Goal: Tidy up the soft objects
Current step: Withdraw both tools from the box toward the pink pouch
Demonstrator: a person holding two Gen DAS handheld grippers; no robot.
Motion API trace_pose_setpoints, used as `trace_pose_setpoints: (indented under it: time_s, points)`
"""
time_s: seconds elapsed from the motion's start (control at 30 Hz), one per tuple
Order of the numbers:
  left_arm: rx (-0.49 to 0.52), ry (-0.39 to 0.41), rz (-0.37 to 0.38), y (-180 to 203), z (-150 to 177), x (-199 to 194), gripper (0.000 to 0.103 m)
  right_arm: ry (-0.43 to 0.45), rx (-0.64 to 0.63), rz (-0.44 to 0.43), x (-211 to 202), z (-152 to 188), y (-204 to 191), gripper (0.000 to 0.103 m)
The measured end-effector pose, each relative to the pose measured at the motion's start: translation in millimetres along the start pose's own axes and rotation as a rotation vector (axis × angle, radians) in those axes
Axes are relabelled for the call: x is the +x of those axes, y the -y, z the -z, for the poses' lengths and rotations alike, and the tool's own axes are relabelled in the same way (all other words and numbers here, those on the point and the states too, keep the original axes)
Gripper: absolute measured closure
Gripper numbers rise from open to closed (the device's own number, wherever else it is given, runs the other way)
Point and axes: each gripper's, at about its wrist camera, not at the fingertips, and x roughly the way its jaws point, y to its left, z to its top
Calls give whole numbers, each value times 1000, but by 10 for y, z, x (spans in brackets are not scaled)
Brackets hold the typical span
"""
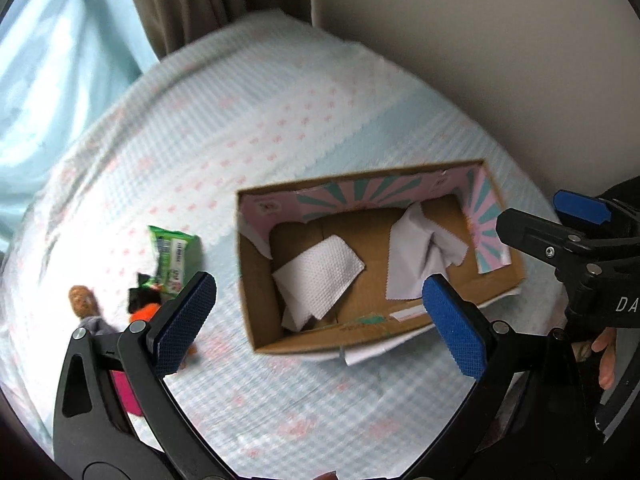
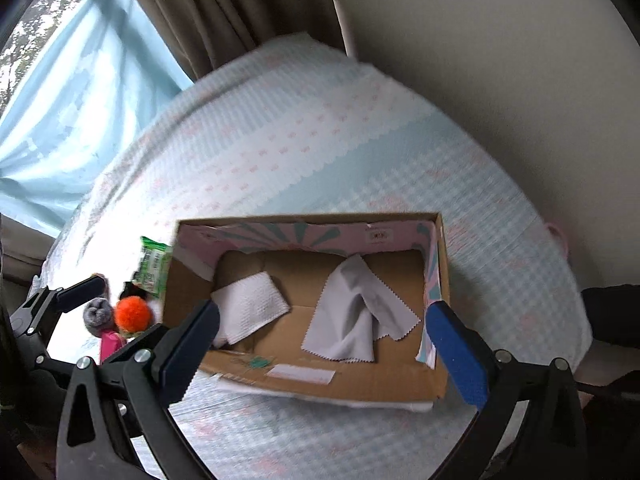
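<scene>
Covering the bed point(image 1: 280, 128) is a pale blue and white checked spread with rows of small pink marks; it is smooth around the box point(image 2: 438, 280) and blurred in both views. Beyond the fingers the bed meets a plain beige wall point(image 1: 500, 60); at the far left hang a brown curtain point(image 2: 224, 12) and a light blue sheer point(image 1: 52, 80) over a bright window.

Left gripper point(image 1: 320, 320): fingers spread wide, holding nothing. Right gripper point(image 2: 328, 344): fingers likewise wide apart and empty.

The open cardboard box lies on the spread beyond both pairs of fingers, with pink and teal print on its inner walls. Inside it, well apart, lie a white paper towel point(image 2: 250, 308) toward the left fingers and a crumpled grey cloth point(image 2: 356, 316) toward the right.

Outside the box, beside the left fingers, lie a green packet point(image 1: 174, 254), an orange pompom point(image 2: 132, 312), a grey ball point(image 2: 97, 314), a pink item point(image 2: 109, 344) and a brown piece point(image 1: 82, 300).
</scene>
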Motion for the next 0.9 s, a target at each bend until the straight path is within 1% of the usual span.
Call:
trace_pose_setpoints:
  time_s: [0.13,0.23,0.33,0.47,0.57,0.67,0.77,0.9]
  points:
    - [-24,83,8,-77,84,-591,0,93,-44,33,-540,61,-241,0]
    - [-35,147,7,-112,155,-966,0,157,-54,47,-885,134,-383,0]
    - [-42,218,1,-185,264,-1380,0,216,-56,49,-1245,255,-533,0]
    - [-53,302,-8,-365,492,-1889,0,291,-76,92,-1678,458,-738,0]
    - [-63,349,-18,-500,693,-2182,0,321,-73,124,-1930,635,-891,0]
    - [-60,391,-27,-592,904,-2402,0,353,-67,131,-2118,842,-1029,0]
    - [-56,415,-41,-733,1094,-2563,0,389,-65,151,-2256,1041,-1167,0]
    - [-69,435,-41,-972,1369,-2740,0,455,-97,179,-2407,1312,-1396,0]
